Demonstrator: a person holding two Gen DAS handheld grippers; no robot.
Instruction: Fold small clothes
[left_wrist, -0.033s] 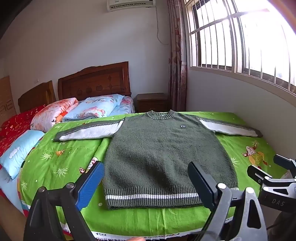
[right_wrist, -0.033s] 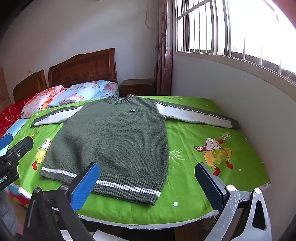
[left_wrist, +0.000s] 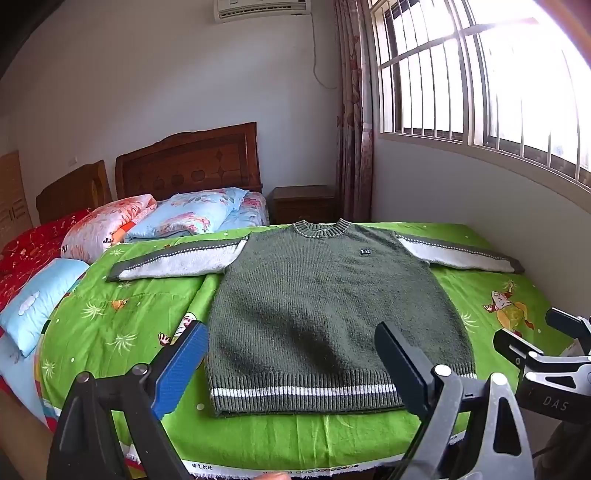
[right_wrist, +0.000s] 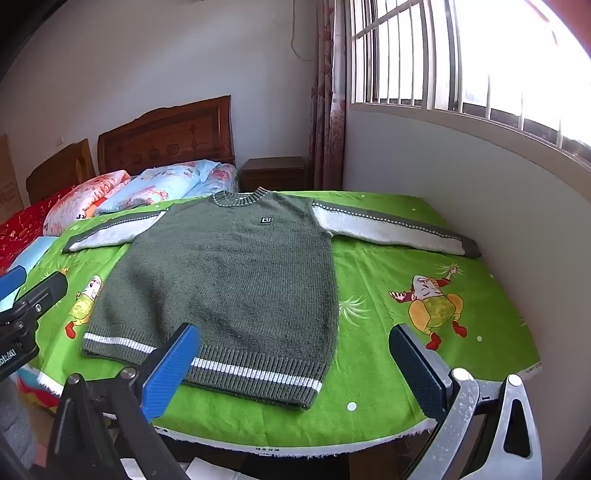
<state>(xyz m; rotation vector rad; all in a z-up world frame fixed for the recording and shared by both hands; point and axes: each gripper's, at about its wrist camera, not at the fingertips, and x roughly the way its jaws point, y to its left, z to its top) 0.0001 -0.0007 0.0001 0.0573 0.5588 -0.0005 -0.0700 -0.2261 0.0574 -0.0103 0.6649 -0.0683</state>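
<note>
A dark green knit sweater (left_wrist: 332, 314) with grey-white sleeves lies flat, front up, on a bright green cartoon sheet (left_wrist: 122, 332), both sleeves spread out sideways. It also shows in the right wrist view (right_wrist: 229, 280). My left gripper (left_wrist: 291, 369) is open and empty, held above the hem at the bed's near edge. My right gripper (right_wrist: 295, 369) is open and empty, above the hem's right corner. The right gripper's body shows in the left wrist view (left_wrist: 546, 365); the left one shows in the right wrist view (right_wrist: 26, 306).
Folded quilts and pillows (left_wrist: 184, 218) lie at the bed's head by a wooden headboard (left_wrist: 188, 162). A second bed with red bedding (left_wrist: 33, 251) stands on the left. A nightstand (left_wrist: 303, 203) is in the corner. A wall with a barred window (left_wrist: 480, 74) borders the right side.
</note>
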